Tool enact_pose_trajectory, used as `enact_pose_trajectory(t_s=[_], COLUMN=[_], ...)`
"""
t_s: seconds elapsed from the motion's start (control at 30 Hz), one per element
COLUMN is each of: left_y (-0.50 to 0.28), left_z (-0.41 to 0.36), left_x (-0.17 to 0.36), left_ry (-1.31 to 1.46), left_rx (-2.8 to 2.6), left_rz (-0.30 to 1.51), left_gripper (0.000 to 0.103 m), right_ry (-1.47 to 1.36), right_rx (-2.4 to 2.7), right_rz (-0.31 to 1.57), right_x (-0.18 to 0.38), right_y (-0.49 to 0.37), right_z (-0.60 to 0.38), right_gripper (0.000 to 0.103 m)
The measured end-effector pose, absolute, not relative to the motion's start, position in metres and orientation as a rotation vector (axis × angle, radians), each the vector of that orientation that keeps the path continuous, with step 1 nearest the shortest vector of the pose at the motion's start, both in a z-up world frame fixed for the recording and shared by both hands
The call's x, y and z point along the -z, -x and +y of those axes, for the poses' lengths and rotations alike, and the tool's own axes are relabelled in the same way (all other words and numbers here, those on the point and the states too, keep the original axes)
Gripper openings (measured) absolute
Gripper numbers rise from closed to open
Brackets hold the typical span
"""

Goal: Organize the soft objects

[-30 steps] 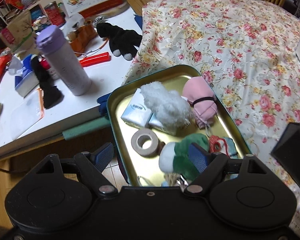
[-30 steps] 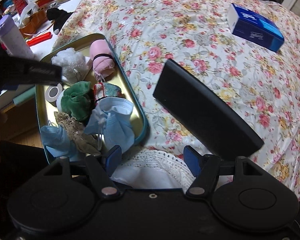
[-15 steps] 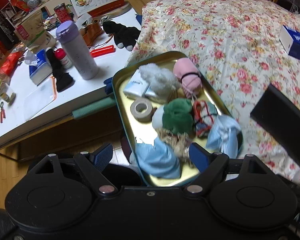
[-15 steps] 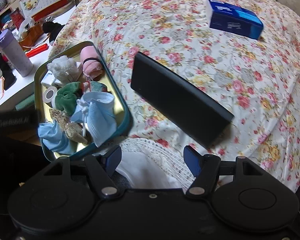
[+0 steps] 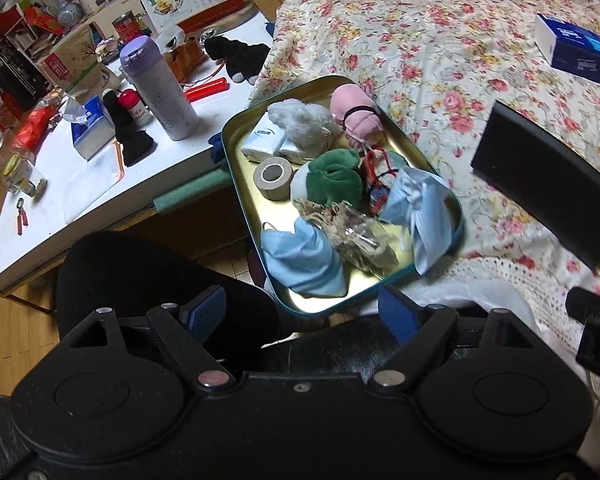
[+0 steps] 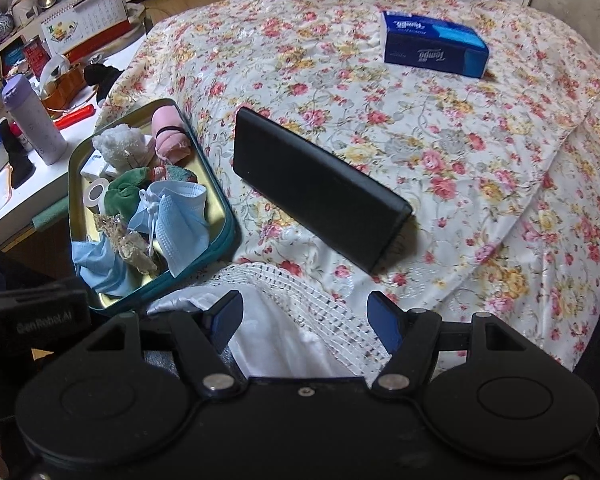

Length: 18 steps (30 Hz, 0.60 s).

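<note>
Both grippers, left gripper [image 5: 300,314] and right gripper [image 6: 305,318], are hanging wide open and empty, seemingly finishing, soft things already filling the tin tray [image 5: 236,184].

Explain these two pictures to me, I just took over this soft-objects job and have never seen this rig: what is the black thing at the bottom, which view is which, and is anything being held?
There is no robot arm. A person holds a two-finger gripper in each hand, and a fisheye camera on each looks forward along its fingers. The black shape with blue pads at the bottom of each picture is that gripper itself: the left gripper in one, the right gripper in the other. Both stand open and hold nothing.

Ahead, on the floral bedspread, lies a metal tray holding the soft things: blue face masks, a green pouch, a pink pouch, a white fluffy piece and a tape roll. Beside the tray lies a black case; farther off, a blue tissue box.
</note>
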<state>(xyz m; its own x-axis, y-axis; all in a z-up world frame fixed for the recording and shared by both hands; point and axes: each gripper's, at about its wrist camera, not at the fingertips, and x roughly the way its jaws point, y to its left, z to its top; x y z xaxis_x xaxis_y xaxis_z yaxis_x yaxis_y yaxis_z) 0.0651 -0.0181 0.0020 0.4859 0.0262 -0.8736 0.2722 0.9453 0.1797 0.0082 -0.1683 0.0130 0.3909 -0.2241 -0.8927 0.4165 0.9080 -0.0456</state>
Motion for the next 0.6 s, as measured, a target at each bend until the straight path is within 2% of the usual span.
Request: enact_pose_trajectory(t_s=[0.6], left_y=[-0.028], left_z=[-0.016], left_x=[-0.014], left_ry=[-0.307], left_rx=[0.163], left_rz=[1.009], left_gripper=[0.081], right_ry=[-0.177], right_rx=[0.415], right_rz=[1.032], right_x=[-0.032], right_y=[0.021], right_z=[-0.167], right_gripper=[0.068])
